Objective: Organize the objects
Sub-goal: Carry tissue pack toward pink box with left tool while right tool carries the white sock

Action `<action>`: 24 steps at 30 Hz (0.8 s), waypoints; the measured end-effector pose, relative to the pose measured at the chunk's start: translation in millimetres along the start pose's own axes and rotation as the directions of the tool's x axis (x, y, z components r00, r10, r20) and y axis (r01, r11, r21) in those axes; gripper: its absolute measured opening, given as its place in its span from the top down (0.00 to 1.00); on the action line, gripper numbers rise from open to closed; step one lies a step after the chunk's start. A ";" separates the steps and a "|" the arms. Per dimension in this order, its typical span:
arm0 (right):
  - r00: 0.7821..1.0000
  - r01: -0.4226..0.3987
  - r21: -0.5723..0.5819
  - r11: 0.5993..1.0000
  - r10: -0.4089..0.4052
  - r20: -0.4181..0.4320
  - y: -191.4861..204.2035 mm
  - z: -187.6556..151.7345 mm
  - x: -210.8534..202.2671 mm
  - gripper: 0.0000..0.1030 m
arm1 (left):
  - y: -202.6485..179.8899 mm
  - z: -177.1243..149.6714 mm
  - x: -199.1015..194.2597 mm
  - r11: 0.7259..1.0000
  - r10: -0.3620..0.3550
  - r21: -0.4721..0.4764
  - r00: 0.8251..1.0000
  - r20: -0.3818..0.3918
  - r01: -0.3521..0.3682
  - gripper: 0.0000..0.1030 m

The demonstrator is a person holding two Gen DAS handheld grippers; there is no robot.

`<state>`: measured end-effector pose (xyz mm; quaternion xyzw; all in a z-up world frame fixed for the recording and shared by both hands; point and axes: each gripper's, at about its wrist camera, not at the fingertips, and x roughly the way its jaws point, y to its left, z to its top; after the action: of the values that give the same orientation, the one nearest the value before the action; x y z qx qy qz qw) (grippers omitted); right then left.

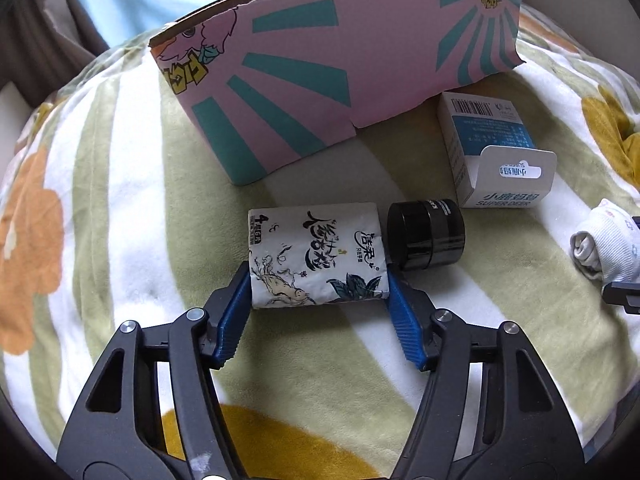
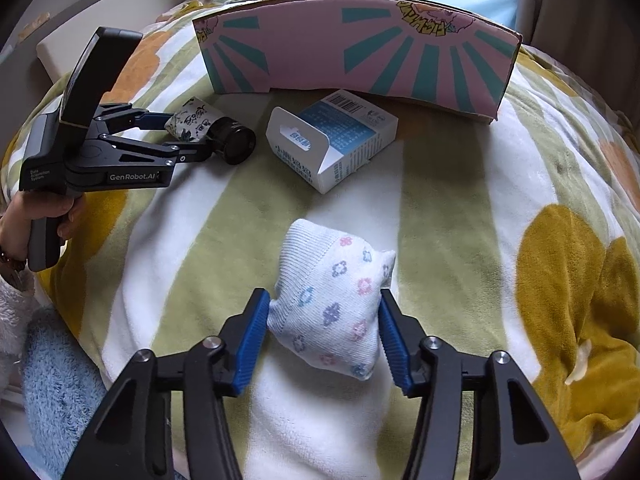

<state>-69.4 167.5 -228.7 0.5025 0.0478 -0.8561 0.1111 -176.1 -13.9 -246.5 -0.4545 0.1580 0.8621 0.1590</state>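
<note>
My left gripper [image 1: 319,284] is shut on a wrapped toilet-paper roll [image 1: 316,254] with black ink print, its blue pads touching both ends. A black jar [image 1: 427,235] lies on its side against the roll's right end. My right gripper [image 2: 322,308] is shut on a rolled white sock [image 2: 332,300] with small flowers, pads pressing both sides. In the right wrist view the left gripper [image 2: 188,130] holds the roll [image 2: 192,120] at far left beside the jar [image 2: 236,140]. A pink and teal cardboard box [image 1: 320,80] stands behind; it also shows in the right wrist view [image 2: 360,56].
A white and blue carton [image 1: 492,152] with an open flap lies right of the jar, also in the right wrist view [image 2: 332,140]. Everything rests on a soft striped floral blanket [image 1: 120,200]. The sock [image 1: 604,244] shows at the left view's right edge.
</note>
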 end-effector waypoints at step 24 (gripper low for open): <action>0.998 -0.025 0.043 0.999 0.023 0.065 -6.4 12.7 -30.9 0.58 | 18.7 10.3 -47.6 0.997 -0.030 -0.066 0.998 0.058 0.034 0.42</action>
<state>-67.2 175.6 -195.7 0.4773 0.0192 -0.8714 0.1117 -165.9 -32.7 -198.8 -0.4375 0.1171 0.8767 0.1620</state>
